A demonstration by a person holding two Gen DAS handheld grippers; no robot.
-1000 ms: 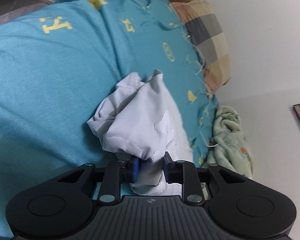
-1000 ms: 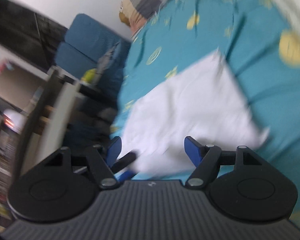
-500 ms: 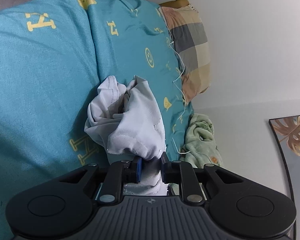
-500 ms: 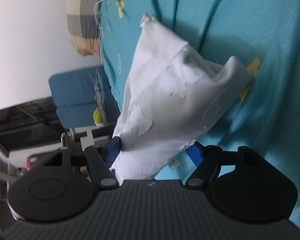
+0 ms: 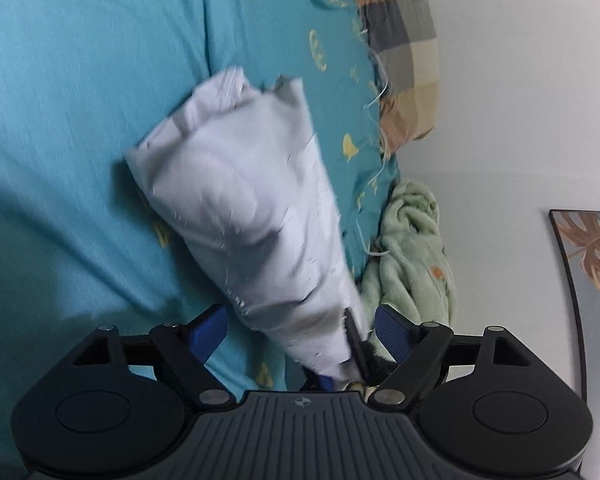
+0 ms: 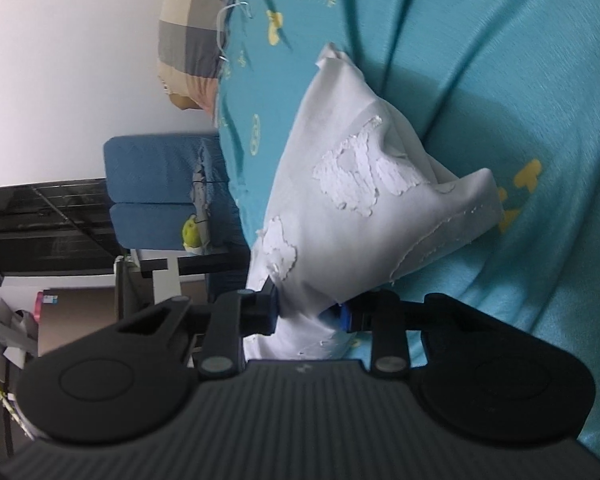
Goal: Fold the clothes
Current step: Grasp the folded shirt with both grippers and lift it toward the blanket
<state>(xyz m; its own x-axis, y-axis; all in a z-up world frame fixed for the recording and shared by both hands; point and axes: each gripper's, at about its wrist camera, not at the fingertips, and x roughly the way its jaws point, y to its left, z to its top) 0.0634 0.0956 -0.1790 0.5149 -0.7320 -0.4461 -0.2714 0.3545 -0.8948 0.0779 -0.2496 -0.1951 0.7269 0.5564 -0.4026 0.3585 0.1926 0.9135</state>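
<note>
With the left claw (image 5: 300, 330) spread open and only the right claw (image 6: 308, 314) pinching the bunched white garment (image 6: 364, 204), its loose bulk risked sagging unevenly onto the teal bed cover (image 6: 500, 60).

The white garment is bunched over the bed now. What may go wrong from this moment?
1. Only the right claw pinches the white garment, and the left claw is open. The cloth may slip out and drop crumpled onto the teal bedcover.
2. The garment is bunched, not spread, so a fold made now would likely come out crooked.
3. Its cracked print may flake further if it is dragged.
</note>
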